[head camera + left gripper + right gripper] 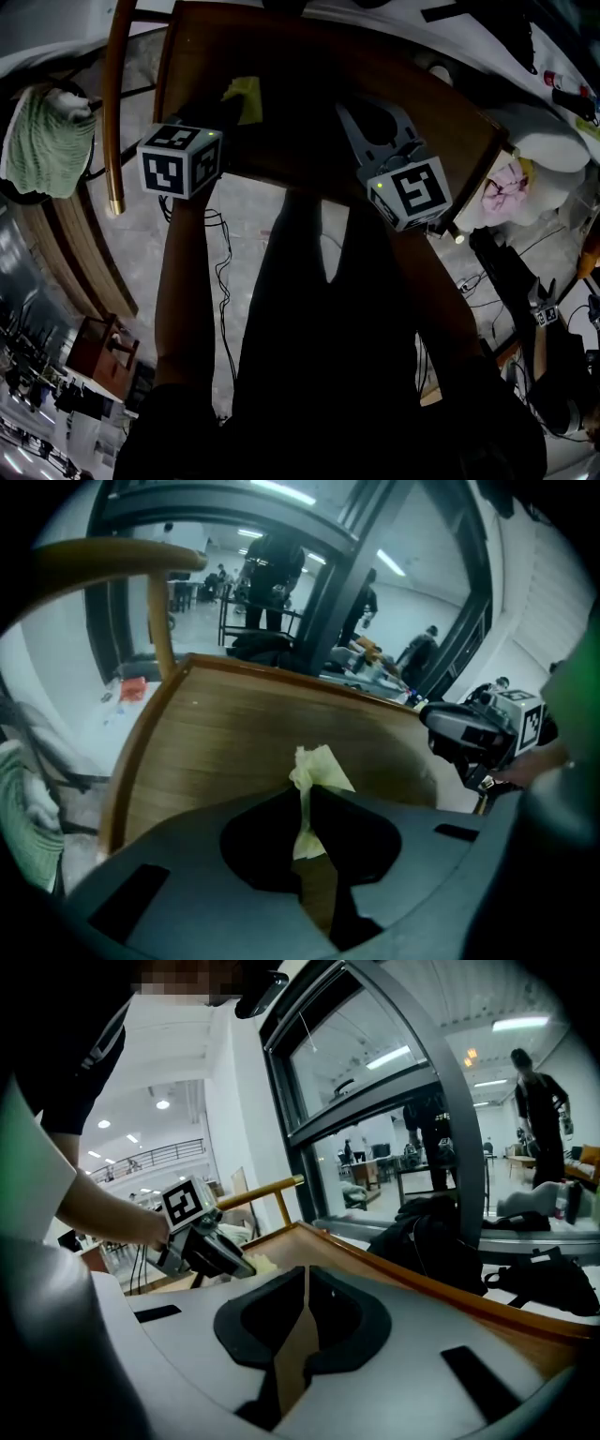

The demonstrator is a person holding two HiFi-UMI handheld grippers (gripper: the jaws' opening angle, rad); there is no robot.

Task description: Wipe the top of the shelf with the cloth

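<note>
Room: a large, brightly lit hall with glass partitions, people standing well off behind them, and a pale floor with loose cables point(221, 272) running underfoot. Shelf point(300, 98): brown wood with a raised lip along its edges, its flat top facing up and within reach of both tools. Cloth point(246, 97): small and yellow, on the near left part of the shelf top, its lower edge against the wood as far as I can judge. Left gripper point(228, 116): jaws clamped together on a bunched fold of the cloth, the loose end sticking up past the tips; the pinch is low and tight, presumably so the cloth drags flat across the wood instead of slipping out. Right gripper point(377, 111): jaws pressed together with nothing between them, held just over the right part of the top and well apart from the cloth; it looks parked there to stay out of the wiping path. Curved wooden rail point(112, 103): left of the shelf, with a green towel point(42, 141) hung beside it. Pink and white bundle point(511, 187): off the right end, not involved. Wiping appears barely begun.
</note>
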